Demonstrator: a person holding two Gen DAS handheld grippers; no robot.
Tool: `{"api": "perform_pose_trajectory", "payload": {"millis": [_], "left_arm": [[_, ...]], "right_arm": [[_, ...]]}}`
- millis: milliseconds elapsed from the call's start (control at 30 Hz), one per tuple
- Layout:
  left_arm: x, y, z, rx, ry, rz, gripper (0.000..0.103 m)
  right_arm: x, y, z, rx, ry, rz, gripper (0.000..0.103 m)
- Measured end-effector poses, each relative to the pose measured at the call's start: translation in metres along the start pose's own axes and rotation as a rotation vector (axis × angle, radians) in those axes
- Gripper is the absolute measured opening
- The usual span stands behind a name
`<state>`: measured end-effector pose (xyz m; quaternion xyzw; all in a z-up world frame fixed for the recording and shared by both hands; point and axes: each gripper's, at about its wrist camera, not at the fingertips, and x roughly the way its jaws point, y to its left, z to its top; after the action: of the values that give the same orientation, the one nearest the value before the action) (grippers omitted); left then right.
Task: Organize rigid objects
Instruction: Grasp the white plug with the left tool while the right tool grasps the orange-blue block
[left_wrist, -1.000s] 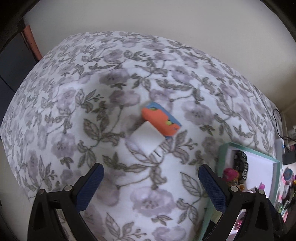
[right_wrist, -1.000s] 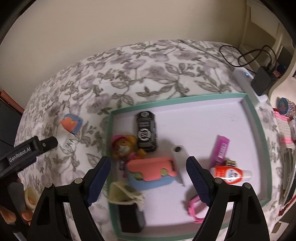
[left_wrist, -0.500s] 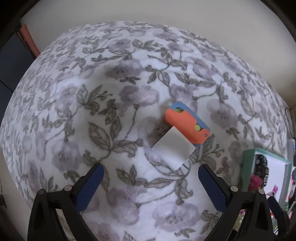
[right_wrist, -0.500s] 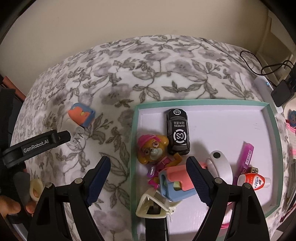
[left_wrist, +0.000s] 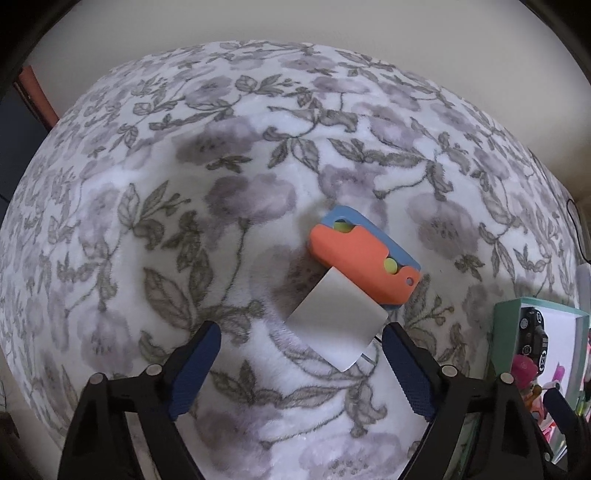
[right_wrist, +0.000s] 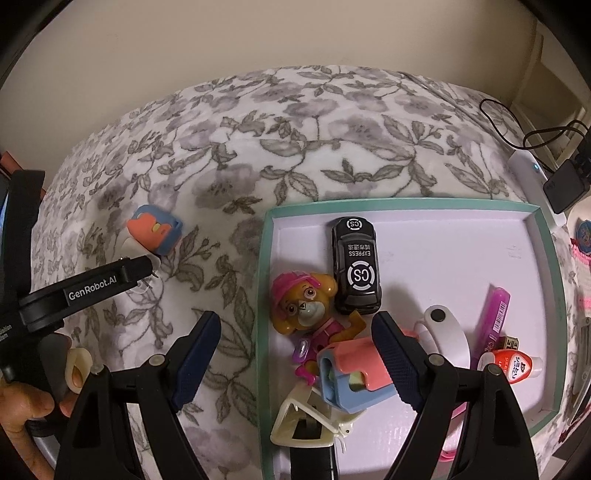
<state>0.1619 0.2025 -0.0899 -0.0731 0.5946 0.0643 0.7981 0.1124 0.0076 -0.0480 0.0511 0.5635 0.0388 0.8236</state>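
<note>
Left wrist view. Left hand-held gripper (left_wrist: 301, 352): jaws spread wide, holding nothing, poised low over the floral blanket (left_wrist: 184, 206) of a bed. White charger plug (left_wrist: 338, 319): lies flat on the blanket, its near corner between the blue fingertips (left_wrist: 201, 354) and its prongs toward the right finger. It looks to be the item lined up for pickup, which would explain the open jaws on either side of it. Orange-and-blue toy (left_wrist: 364, 260): just beyond the plug and touching or slightly overlapping its far edge; a close grasp on the plug could nudge it. Teal tray (left_wrist: 506, 332): at the right edge, only a corner showing.

Right wrist view. Right hand-held gripper (right_wrist: 297, 350): jaws open and empty, hovering over the tray's near left part. Teal tray (right_wrist: 550, 280): the collecting place, judging by its contents. Contents: black toy car (right_wrist: 356, 266), upright on its wheels, roof lettering visible; puppy figure (right_wrist: 303, 306), lying face up just beside the car; a second orange-and-blue toy (right_wrist: 351, 373) between the right gripper's fingers; cream hair clip (right_wrist: 310, 413) at the near edge; white round-ended piece (right_wrist: 448, 332); pink tube (right_wrist: 495, 314); small red-and-white bottle (right_wrist: 513, 365). Outside the tray: the plug and its toy companion on the blanket to the left, with the left gripper's arm reaching over them, gripped by a person's hand (right_wrist: 26, 402). Two items appear still unsorted.
</note>
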Motion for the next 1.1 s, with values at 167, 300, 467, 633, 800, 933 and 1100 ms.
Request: {"api": "perform_pose_trajectory", "payload": {"millis": [167,300,467,633,800,933,1100], "left_arm": [[0.002,-0.002,0.001,0.009,0.004,-0.05,0.067],[0.0,-0.005,0.0,0.017,0.005,-0.076,0.058],[0.001,-0.002,0.003,0.005,0.012,-0.096,0.058],[0.0,0.013,0.004,-0.042,0.024,-0.103,0.058],[0.0,0.033,0.006,-0.101,0.033,-0.121,0.058],[-0.002,0.05,0.008,-0.14,0.029,-0.109,0.058],[-0.008,0.075,0.011,-0.189,0.009,-0.083,0.058]], "right_arm": [[0.001,0.003,0.0,-0.012,0.002,-0.011,0.084],[0.0,0.005,0.001,-0.013,-0.004,-0.013,0.084],[0.0,0.009,0.001,-0.025,-0.006,-0.016,0.084],[-0.001,0.013,0.001,-0.037,-0.015,-0.015,0.084],[-0.006,0.025,0.005,-0.062,-0.047,0.006,0.084],[-0.007,0.04,0.013,-0.082,-0.072,0.025,0.084],[0.003,0.063,0.024,-0.101,-0.075,0.044,0.084]]}}
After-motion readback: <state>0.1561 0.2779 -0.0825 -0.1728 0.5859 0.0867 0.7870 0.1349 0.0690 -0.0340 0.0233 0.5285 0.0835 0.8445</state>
